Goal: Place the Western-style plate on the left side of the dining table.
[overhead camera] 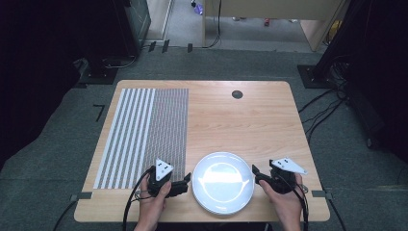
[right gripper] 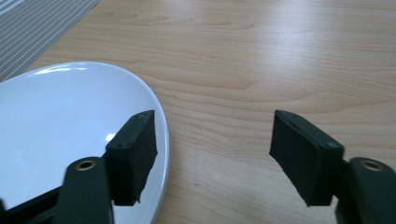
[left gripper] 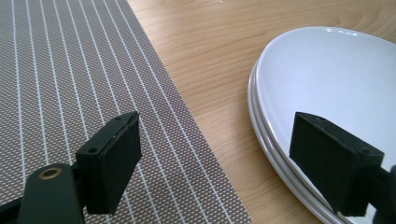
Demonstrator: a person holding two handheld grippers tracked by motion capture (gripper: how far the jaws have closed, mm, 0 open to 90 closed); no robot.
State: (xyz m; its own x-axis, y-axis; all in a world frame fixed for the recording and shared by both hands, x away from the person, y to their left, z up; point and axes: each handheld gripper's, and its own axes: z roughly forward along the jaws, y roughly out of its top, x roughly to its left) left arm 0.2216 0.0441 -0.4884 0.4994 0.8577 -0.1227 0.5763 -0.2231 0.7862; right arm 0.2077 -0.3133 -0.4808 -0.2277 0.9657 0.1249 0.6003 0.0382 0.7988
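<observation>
A white plate [overhead camera: 223,182] lies near the table's front edge; in the left gripper view its rim [left gripper: 261,126] looks doubled, like two stacked plates. My left gripper [overhead camera: 186,182] sits just left of it, open. One jaw is over the striped placemat [left gripper: 70,70] and the other over the plate's rim, with nothing pressed between them [left gripper: 217,135]. My right gripper [overhead camera: 256,174] is at the plate's right side, open [right gripper: 215,130]. Its left jaw stands over the plate's edge [right gripper: 159,121] and its right jaw over bare wood.
The striped placemat [overhead camera: 144,134] covers the left part of the wooden table [overhead camera: 240,120]. A small black round cap [overhead camera: 236,94] sits near the far edge. Cables trail from both grippers over the front edge, and more cables lie on the floor at the right [overhead camera: 327,110].
</observation>
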